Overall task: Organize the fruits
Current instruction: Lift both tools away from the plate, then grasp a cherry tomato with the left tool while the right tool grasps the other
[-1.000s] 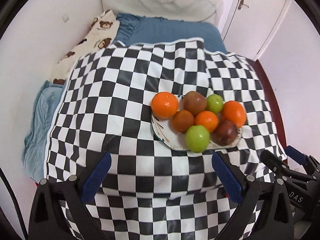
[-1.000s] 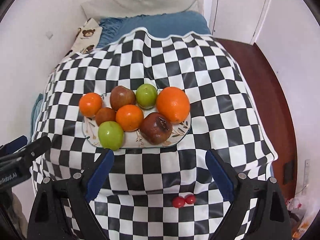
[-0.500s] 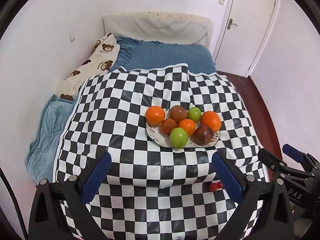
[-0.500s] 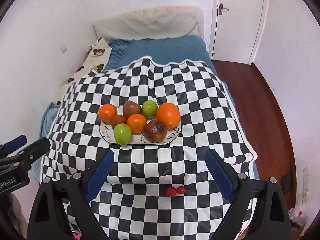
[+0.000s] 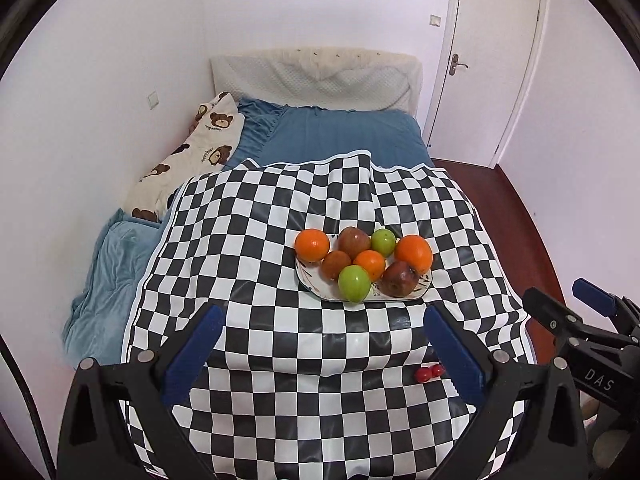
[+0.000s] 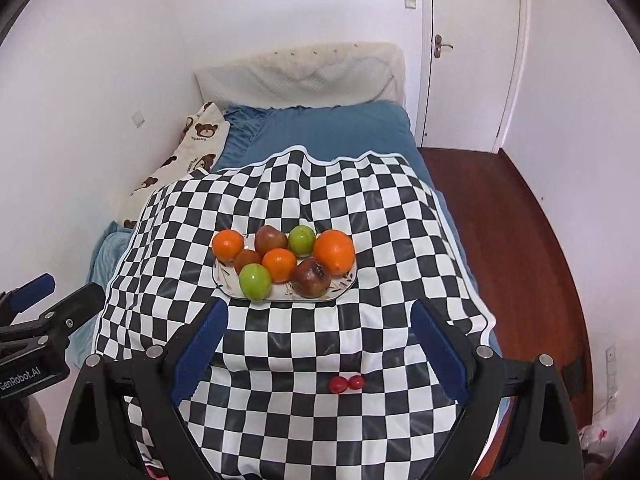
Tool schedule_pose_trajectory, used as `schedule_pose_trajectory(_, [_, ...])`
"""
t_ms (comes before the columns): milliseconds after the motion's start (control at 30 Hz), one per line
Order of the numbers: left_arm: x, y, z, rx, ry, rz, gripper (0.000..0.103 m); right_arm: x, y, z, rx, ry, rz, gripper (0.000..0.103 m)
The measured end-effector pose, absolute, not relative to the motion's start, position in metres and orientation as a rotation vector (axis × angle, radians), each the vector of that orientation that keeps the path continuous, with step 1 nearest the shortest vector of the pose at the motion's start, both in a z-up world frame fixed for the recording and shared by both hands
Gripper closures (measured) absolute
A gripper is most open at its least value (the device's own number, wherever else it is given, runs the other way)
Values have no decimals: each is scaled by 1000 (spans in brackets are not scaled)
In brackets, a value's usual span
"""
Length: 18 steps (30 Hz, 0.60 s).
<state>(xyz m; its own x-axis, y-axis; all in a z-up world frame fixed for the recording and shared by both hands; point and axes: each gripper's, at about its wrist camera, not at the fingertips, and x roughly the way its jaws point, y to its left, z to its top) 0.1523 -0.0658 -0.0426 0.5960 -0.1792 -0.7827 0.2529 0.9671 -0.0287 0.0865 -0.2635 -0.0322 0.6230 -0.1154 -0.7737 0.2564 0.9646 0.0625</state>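
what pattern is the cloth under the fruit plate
A black-and-white checkerboard cloth, spread beneath the plate; the right wrist view shows it best.

White walls (image 5: 120, 60); white door (image 5: 492, 60); blue bed (image 5: 344, 136), cream headboard (image 5: 316, 76); red-brown floor (image 6: 500, 216).

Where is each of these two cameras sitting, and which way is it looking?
Left wrist view: on the left hand-held gripper, looking forward and down at the fruit plate; its open blue-padded fingers show.
Right wrist view: on the right hand-held gripper, aimed likewise; its open fingers show.
Shared: plate, checkered cloth, two small red fruits, each other's gripper at the edge.
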Motion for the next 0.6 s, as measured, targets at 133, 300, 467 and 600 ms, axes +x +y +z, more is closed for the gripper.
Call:
schedule_pose_trajectory(133, [152,-67,-44,88,915,-250,0,87,-266,-36,188,881,-208,8])
schedule_pose_trajectory(300, [163,-76,-68,91,987,-257,0,95,-283,-68,258,952,-189,6])
schedule_pose_trajectory(467, [180,-97,-122,141,1088,-231,0,105,-316,-145,413,1112,-145,6])
schedule_pose_trajectory(600, [188,-122,-172,192,1190,-249,0,104,-358,-236,681,1241,-151,24])
